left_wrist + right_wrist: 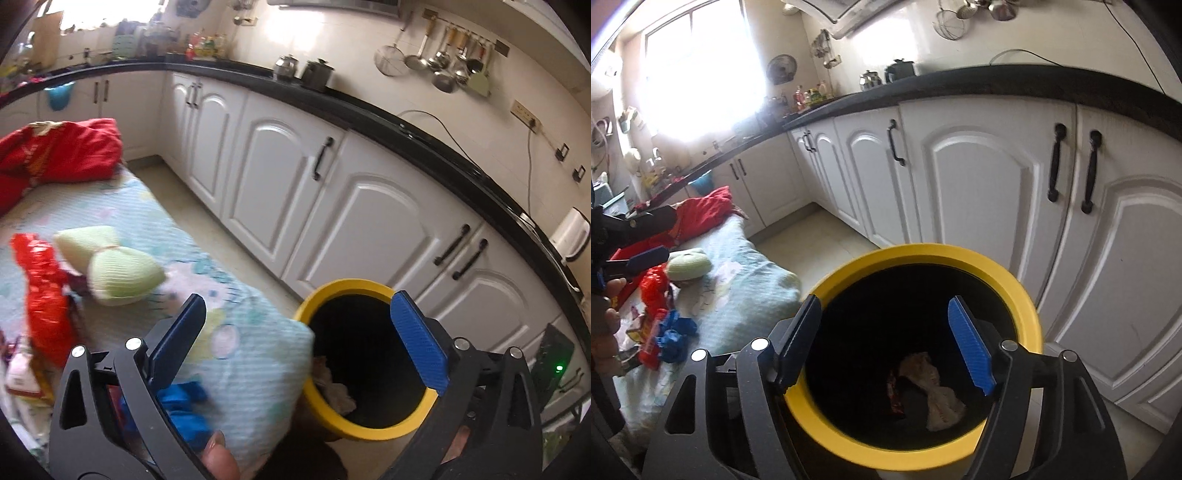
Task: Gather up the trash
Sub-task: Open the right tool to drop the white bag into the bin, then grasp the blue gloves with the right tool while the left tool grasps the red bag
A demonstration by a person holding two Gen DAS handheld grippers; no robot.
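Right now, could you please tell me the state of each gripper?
Left gripper: open, holding nothing.
Right gripper: open, empty, over the yellow bin.

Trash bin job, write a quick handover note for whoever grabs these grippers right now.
Left gripper: open, empty, above the mat's near corner beside the bin.
Right gripper: open, empty, over the yellow bin.
Done: crumpled paper and a dark wrapper lie in the bin.
Left: red wrapper, blue crumpled piece and green bundle sit on the mat.
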